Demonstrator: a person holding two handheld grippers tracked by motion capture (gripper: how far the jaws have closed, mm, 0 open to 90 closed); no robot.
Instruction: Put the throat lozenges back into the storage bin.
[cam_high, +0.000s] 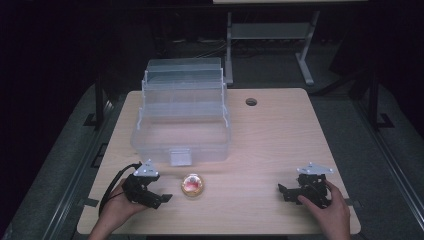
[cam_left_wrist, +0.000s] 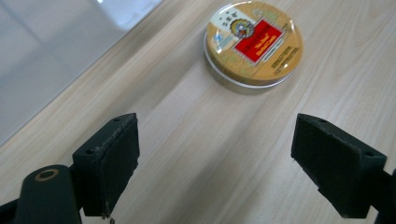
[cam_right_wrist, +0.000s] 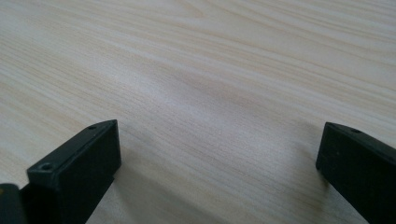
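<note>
A round tin (cam_high: 192, 185) with a gold lid and a red label lies flat on the wooden table (cam_high: 270, 145), near the person's edge and left of the middle. It sits just in front of the clear plastic box (cam_high: 181, 122), close to the box's front latch but apart from it.

The left gripper (cam_high: 162, 199) rests low at the table's near left, held by the left hand (cam_high: 116, 210), with its jaws pointing toward the tin. The tin lies just beside the jaw tips, to their right in the high view, and does not touch them. In the left gripper view the tin (cam_left_wrist: 253, 43) sits ahead of the jaws and a little toward the right one, with bare table (cam_left_wrist: 196, 140) between it and the pads; the box wall (cam_left_wrist: 51, 51) fills the upper left corner. The jaws stand spread wide with nothing between them.

The right gripper (cam_high: 284, 191) sits at the near right of the table in the right hand (cam_high: 327, 212), well apart from the tin, with its jaws pointing left toward the middle. In the right gripper view its jaws are also spread wide and empty, hanging close over plain wood (cam_right_wrist: 210, 93).
</note>
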